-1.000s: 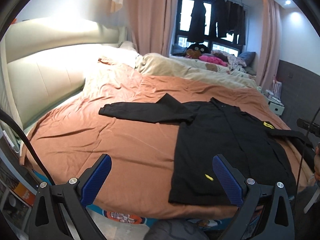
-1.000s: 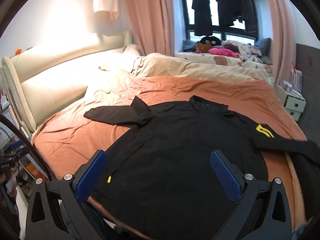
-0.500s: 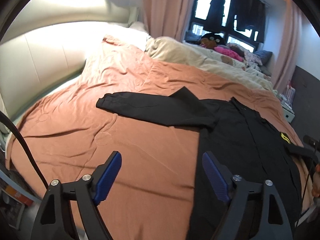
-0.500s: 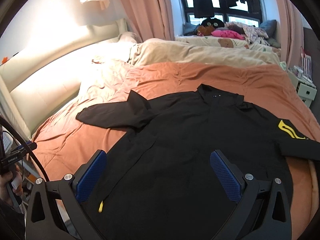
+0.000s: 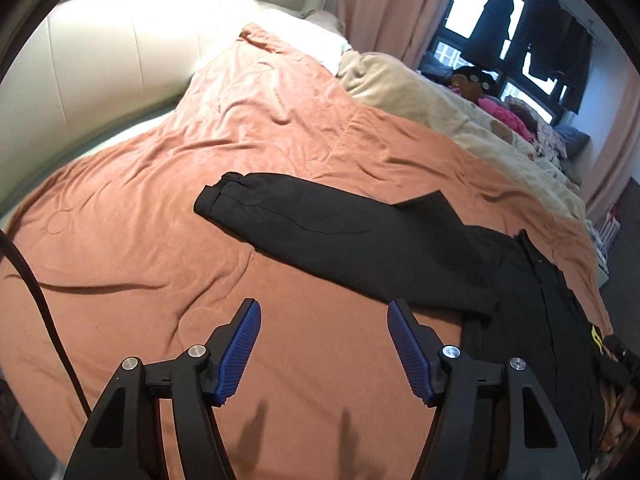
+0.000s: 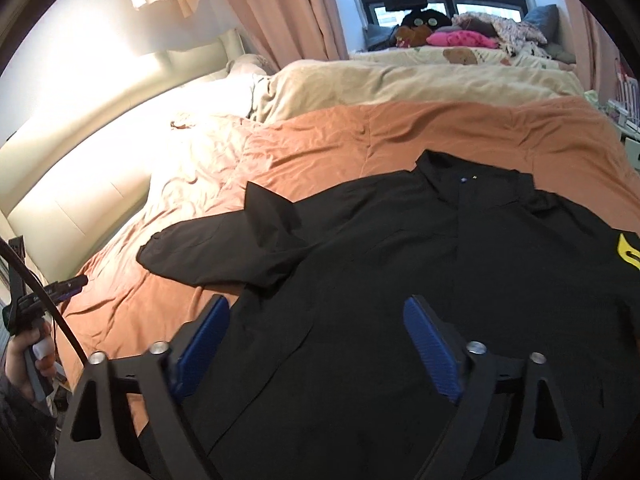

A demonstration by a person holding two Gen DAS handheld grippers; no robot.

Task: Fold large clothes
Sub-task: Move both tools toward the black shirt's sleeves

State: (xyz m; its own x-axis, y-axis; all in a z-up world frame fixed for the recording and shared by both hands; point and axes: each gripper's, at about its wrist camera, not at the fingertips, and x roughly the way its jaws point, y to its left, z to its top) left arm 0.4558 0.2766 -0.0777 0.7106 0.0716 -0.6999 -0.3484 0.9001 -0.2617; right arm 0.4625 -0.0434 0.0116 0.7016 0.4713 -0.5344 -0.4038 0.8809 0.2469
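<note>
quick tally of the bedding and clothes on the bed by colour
Black: 1, the jacket
Orange: 1, the cover under it
Beige: 1, the duvet behind
Pink: 1, the garment by the window
Total: 4

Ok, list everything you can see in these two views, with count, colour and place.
black shirt: one, black with a yellow patch, spread flat on the bedspread, one sleeve stretched sideways
bedspread: one, orange-brown, covering the near bed
beige duvet: one, cream, beyond the bedspread
headboard: one, cream, padded
curtains: pink, beside the window
hanging clothes: several, dark, at the window
left gripper: one, black with blue pads, jaws open, over bare bedspread
right gripper: one, same colours, jaws open, over the shirt
</note>
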